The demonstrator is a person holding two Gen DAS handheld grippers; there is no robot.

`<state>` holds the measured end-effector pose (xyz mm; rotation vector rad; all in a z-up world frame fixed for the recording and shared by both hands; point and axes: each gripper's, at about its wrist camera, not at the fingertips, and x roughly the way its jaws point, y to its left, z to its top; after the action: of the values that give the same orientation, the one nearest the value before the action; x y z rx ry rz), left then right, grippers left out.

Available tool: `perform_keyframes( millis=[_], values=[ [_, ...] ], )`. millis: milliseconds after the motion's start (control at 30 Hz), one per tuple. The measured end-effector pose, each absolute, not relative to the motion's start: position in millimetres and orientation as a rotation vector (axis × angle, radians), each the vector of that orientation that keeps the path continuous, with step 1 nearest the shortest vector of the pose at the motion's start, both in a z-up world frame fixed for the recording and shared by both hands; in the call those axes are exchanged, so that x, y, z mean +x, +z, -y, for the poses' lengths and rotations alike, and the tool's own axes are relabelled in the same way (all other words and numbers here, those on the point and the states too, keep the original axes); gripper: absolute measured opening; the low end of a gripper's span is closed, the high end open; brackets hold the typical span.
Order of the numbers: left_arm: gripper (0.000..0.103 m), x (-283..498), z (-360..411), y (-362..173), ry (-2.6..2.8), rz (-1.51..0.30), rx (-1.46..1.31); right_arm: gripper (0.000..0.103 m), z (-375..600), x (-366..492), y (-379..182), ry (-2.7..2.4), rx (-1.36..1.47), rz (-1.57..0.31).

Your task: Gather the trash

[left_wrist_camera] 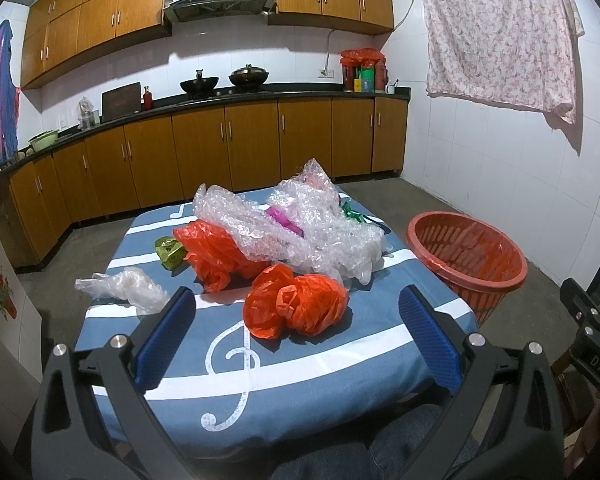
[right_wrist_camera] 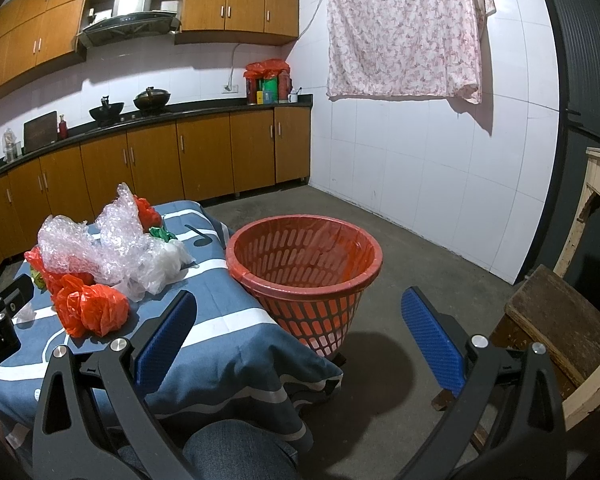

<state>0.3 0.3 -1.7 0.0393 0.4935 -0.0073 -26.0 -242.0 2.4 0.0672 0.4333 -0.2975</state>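
Blue cloth with white stripes and music notes is seen draped over the table (left_wrist_camera: 236,364), and everything else is placed against that table. A red slotted basket (right_wrist_camera: 304,280), lined with a thin red bag, is stood on the floor just beside the table's right edge. The trash is heaped on the tabletop: a large crumple of bubble wrap (left_wrist_camera: 284,216) is spread over the far middle, with a red plastic bag (left_wrist_camera: 212,252) tucked partly under its left side. A second crumpled red bag (left_wrist_camera: 296,306) is found at the near middle, closest to the grippers. A clear plastic bag (left_wrist_camera: 128,286) is laid near the table's left edge, and a small green wrapper (left_wrist_camera: 168,250) is set just left of the first red bag. The left gripper (left_wrist_camera: 296,334) is held spread wide above the near edge, gripping nothing. The right gripper (right_wrist_camera: 300,340) is likewise spread wide and empty, off the table's right corner, facing the basket
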Motion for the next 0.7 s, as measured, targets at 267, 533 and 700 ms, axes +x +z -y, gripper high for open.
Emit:
perform_keyframes(
  millis=[267, 533, 700],
  values=[
    [0.099, 7, -9, -19, 0.026, -0.508, 0.038, 0.101, 230, -15, -22, -0.244, 0.015, -0.484],
    [0.099, 12, -47, -25, 0.087, -0.535, -0.021, 0.101, 222, 1, -14, -0.209, 0.011, -0.471],
    [0.099, 23, -85, -30, 0.169, -0.55, -0.065, 0.101, 218, 26, -9, -0.175, 0.065, -0.463]
  ],
)
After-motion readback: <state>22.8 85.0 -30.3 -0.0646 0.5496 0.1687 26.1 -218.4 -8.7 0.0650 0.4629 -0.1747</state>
